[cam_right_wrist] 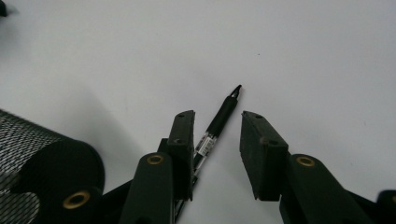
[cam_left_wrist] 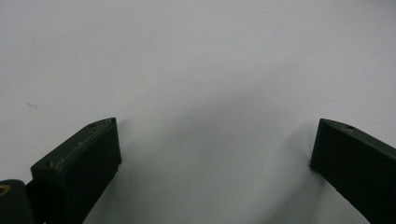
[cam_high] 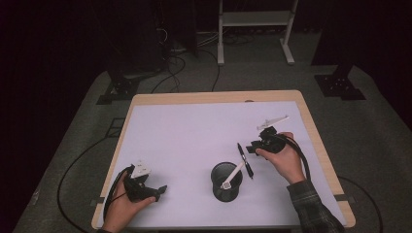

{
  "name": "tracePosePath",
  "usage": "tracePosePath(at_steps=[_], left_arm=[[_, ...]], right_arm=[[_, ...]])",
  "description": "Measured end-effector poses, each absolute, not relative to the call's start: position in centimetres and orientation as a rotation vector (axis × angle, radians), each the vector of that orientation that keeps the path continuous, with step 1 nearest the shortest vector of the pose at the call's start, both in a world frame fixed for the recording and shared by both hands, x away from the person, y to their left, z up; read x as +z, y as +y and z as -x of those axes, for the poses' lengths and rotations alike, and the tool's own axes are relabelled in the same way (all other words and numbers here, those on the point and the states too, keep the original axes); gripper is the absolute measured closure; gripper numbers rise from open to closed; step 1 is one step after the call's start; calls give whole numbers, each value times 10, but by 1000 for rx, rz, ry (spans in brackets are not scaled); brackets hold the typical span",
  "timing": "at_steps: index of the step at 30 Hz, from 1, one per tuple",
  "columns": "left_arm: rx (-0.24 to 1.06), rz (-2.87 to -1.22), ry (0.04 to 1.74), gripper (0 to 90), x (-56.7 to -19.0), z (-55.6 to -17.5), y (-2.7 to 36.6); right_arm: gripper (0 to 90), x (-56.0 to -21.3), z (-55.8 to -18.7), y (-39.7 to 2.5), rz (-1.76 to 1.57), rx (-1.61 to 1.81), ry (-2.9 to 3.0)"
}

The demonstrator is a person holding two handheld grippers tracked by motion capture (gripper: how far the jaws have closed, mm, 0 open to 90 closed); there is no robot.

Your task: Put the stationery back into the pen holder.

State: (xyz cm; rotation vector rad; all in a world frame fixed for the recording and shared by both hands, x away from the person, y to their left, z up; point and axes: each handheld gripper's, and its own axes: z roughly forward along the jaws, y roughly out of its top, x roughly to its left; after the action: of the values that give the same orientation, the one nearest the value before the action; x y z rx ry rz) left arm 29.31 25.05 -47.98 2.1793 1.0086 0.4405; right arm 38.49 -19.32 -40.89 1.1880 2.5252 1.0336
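Black mesh cup (cam_high: 226,182), nearest the person and holding one white pen (cam_high: 233,175), stands between the two hands on the white worktop (cam_high: 194,131); the left tongs (cam_high: 158,191) rest well off to its left, jaws wide apart and empty. Just beyond the cup lies one black pen (cam_high: 245,160), flat on the worktop, its long axis running near-to-far; in the right gripper view this pen (cam_right_wrist: 219,122) sits between the parted jaws of the right tongs (cam_right_wrist: 217,128), against one jaw, unclamped. Count: two pens, one cup; the right hand (cam_high: 284,158) is the nearer.
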Motion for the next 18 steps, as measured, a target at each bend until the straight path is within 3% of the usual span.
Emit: tracePosePath(at_steps=[18], left_arm=[[441,-2178,1008,8,-480,-293,251]], right_arm=[[659,-432,-425,-165,-1286,839,2605]])
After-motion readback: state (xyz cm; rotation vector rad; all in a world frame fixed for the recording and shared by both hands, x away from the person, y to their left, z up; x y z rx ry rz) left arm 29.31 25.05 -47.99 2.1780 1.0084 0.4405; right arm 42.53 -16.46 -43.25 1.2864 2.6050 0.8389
